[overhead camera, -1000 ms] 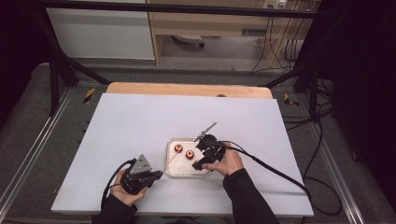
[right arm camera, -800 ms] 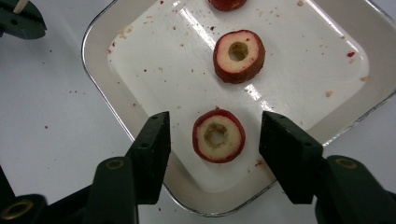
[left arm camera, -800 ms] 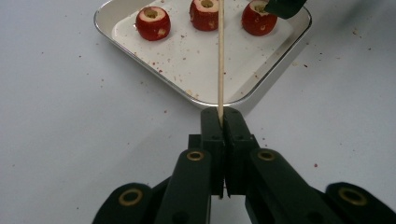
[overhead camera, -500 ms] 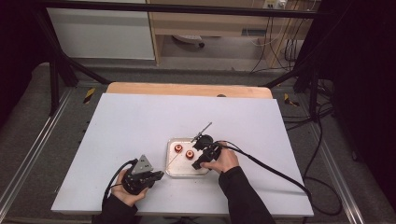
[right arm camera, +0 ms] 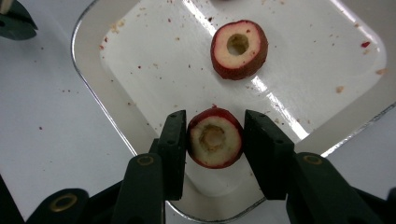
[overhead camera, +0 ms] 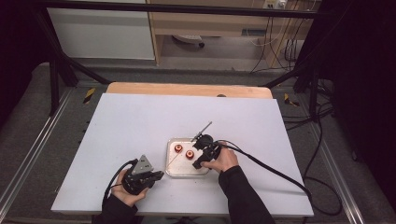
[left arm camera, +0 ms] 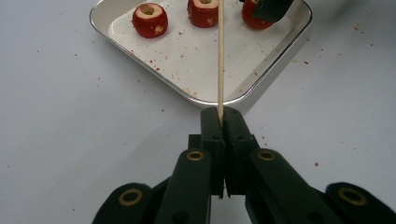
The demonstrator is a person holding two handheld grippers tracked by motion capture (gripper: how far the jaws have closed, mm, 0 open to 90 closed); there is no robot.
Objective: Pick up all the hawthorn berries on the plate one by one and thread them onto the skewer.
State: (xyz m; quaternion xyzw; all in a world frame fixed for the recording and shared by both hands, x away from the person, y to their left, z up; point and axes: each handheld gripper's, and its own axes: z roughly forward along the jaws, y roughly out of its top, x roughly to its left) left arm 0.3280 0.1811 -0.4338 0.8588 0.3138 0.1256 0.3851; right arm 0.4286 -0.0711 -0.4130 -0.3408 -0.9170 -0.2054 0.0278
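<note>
Cored red fruit pieces lie in a shallow metal tray (overhead camera: 187, 171) on the white worktop (overhead camera: 140, 126); the high view shows two (overhead camera: 178, 148) of them as small red dots; the right gripper view shows a third piece (right arm camera: 215, 138) between its jaws, touching the left one, with a slight gap at the right, so the right claw (right arm camera: 214, 140) stands narrow around it; the left gripper view shows the left claw (left arm camera: 223, 122) shut tight on a thin wooden skewer (left arm camera: 220, 56) reaching over the tray, crumbs scattered about.
</note>
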